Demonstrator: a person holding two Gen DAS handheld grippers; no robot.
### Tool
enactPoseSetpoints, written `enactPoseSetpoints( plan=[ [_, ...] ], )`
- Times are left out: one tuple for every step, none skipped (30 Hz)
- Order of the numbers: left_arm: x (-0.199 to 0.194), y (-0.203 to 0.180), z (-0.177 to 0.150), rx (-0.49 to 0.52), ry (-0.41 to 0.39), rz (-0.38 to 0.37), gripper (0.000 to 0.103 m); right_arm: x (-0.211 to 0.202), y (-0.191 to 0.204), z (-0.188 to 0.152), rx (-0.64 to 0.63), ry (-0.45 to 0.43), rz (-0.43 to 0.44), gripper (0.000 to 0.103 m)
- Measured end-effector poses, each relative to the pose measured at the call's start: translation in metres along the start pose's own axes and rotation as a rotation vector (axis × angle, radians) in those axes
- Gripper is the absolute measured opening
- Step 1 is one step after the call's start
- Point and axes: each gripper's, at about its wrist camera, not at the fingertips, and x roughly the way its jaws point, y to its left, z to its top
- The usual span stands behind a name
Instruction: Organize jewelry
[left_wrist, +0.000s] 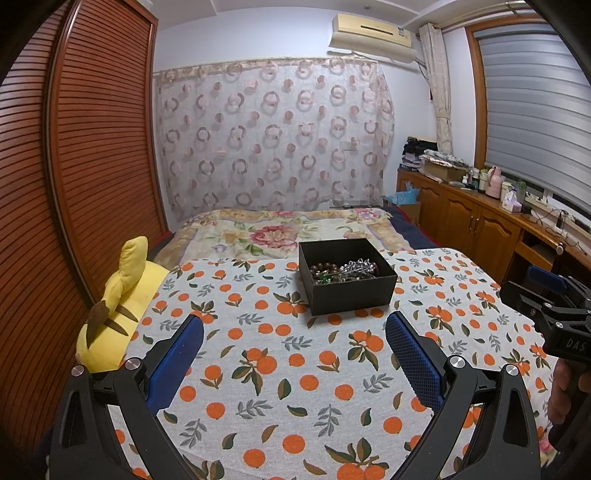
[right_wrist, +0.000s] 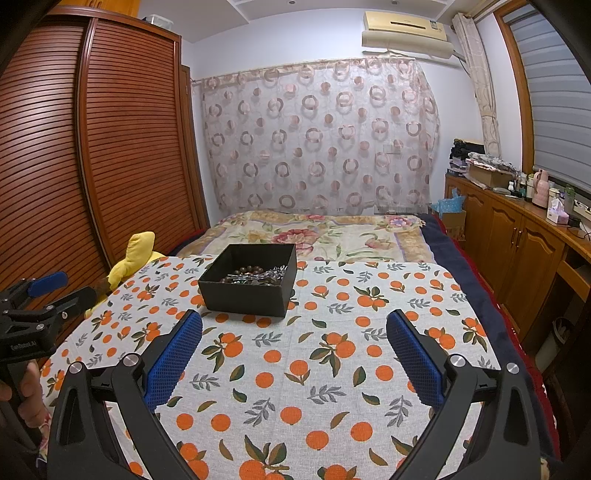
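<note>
A black open box (left_wrist: 347, 291) stands on the orange-print tablecloth (left_wrist: 280, 373), toward the far side. It holds a tangle of jewelry (left_wrist: 345, 271): brown beads, green beads and silver pieces. The box also shows in the right wrist view (right_wrist: 248, 293), with its jewelry (right_wrist: 258, 276). My left gripper (left_wrist: 294, 349) is open and empty, over the cloth, short of the box. My right gripper (right_wrist: 294, 349) is open and empty, short of the box and to its right. Each gripper shows at the other view's edge: the right gripper (left_wrist: 554, 314), the left gripper (right_wrist: 40, 302).
A yellow plush toy (left_wrist: 114, 314) lies off the table's left edge. Beyond the table is a bed with a floral blanket (left_wrist: 288, 230). A slatted wooden wardrobe (left_wrist: 74, 184) stands left. A wooden cabinet (left_wrist: 480, 218) with clutter runs along the right.
</note>
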Motion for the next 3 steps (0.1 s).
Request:
enactPoseSetpoints(
  plan=[
    [0.0000, 0.0001, 0.0003, 0.001, -0.001, -0.001, 0.095, 0.0000, 0.0000, 0.0000, 0.000, 0.000, 0.001, 0.101],
    [-0.0001, -0.0003, -0.0002, 0.001, -0.001, 0.000, 0.095, 0.0001, -0.0001, -0.0001, -0.001, 0.000, 0.000, 0.101],
    [-0.0001, -0.0003, -0.0002, 0.000, 0.000, 0.000, 0.095, -0.0001, -0.0001, 0.0000, 0.000, 0.000, 0.000, 0.101]
  ],
)
